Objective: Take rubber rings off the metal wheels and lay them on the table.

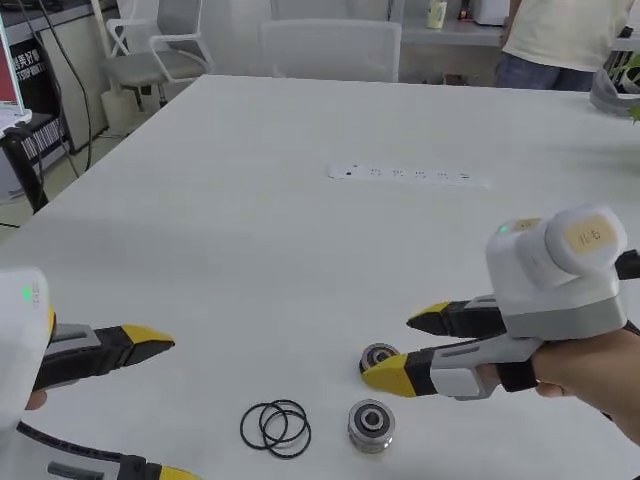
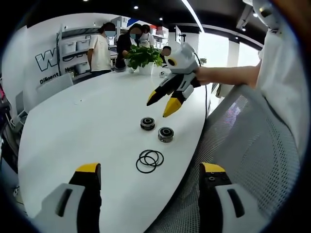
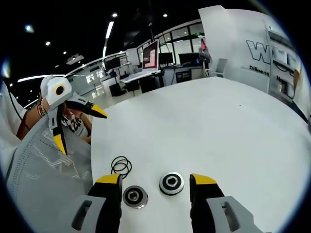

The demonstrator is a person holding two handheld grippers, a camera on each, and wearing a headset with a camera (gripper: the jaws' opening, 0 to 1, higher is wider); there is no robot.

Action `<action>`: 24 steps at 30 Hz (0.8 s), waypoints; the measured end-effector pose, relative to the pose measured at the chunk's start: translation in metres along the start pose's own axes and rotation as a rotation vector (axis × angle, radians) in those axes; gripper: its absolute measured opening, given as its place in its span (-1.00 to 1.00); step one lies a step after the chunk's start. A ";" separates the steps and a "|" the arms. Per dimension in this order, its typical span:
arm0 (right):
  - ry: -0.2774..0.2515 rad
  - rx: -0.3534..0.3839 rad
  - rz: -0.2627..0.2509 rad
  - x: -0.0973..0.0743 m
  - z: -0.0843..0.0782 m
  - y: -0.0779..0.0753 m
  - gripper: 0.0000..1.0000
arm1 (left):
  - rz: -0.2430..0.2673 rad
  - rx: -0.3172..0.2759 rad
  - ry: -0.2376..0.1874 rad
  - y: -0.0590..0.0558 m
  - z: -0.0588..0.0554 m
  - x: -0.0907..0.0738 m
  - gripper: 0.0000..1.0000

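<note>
Rings [image 1: 276, 427] are laid on the table [image 1: 300, 230] beside two wheels [image 1: 371, 422]. The right gripper [image 1: 390, 348] is held wide by the far wheel [image 1: 379, 357]; the left gripper [image 2: 150, 170] is spread wide, well apart. Next, a grip on a wheel is called for.

Office: long white table [image 1: 300, 230], mesh chairs [image 1: 330, 50], monitor [image 3: 150, 54], potted plant [image 2: 143, 56].

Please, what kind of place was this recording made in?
Probably an open office or showroom. There is a large white table with a power strip, office chairs, a desk monitor and wall lettering.
</note>
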State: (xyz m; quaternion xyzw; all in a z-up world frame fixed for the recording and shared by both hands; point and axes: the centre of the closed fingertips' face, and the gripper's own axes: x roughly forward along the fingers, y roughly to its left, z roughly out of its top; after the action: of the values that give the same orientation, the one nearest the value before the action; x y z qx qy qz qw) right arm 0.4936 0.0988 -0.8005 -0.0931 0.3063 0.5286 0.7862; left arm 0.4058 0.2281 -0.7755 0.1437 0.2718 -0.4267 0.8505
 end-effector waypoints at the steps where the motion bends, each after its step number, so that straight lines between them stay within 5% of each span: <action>1: 0.003 0.003 0.001 0.000 -0.001 0.000 0.09 | 0.000 0.004 0.000 0.000 0.001 0.000 0.62; 18: 0.019 0.027 0.012 0.001 -0.010 -0.002 0.15 | -0.002 0.116 -0.033 0.005 0.041 -0.014 0.64; 24: 0.021 0.029 0.010 0.001 -0.011 -0.003 0.15 | -0.010 0.139 -0.035 0.004 0.049 -0.007 0.66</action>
State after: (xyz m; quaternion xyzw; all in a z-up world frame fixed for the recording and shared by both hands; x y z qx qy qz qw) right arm 0.4924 0.0928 -0.8107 -0.0856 0.3228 0.5270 0.7815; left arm 0.4220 0.2117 -0.7312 0.1936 0.2275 -0.4512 0.8410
